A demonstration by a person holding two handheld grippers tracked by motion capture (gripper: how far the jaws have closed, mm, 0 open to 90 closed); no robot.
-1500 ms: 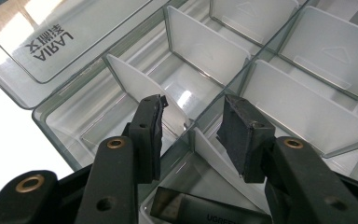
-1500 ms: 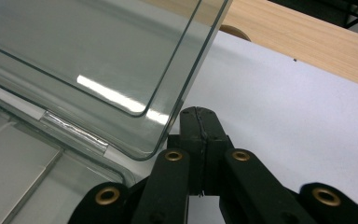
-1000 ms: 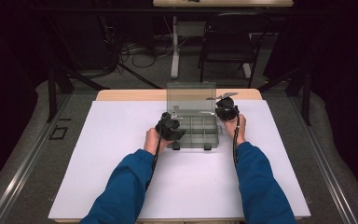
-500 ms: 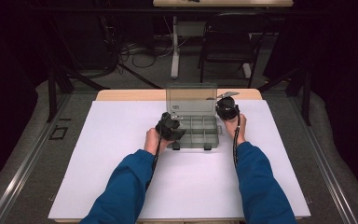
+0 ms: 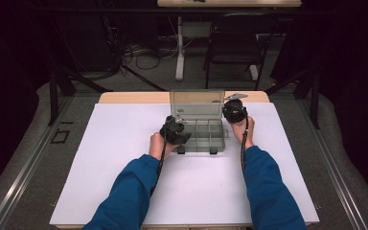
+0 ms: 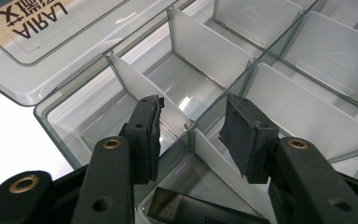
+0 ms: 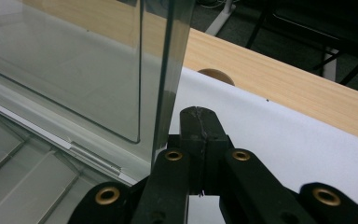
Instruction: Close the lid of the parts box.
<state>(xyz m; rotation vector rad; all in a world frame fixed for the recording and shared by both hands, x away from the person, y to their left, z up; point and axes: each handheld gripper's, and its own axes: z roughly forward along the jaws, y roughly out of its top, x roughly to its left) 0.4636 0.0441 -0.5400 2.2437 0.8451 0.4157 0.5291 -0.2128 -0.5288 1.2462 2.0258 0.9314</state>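
Clear compartment box (image 5: 199,134) sits on the white table cover (image 5: 124,182), far middle of it, lid (image 5: 196,103) standing upright at the back. Your left gripper (image 6: 193,123) hangs over the box's near-left corner; its jaws have just been opening a little and stand spread, pads touching nothing, one each side of a white divider (image 6: 140,88). Below them a small dark block (image 6: 200,212) lies in the nearest compartment. Your right gripper (image 7: 199,122) has its jaws pressed together, nothing between them, tip just beside the lid's right edge; contact can't be told. In the high view it sits at the box's far-right corner (image 5: 234,111).
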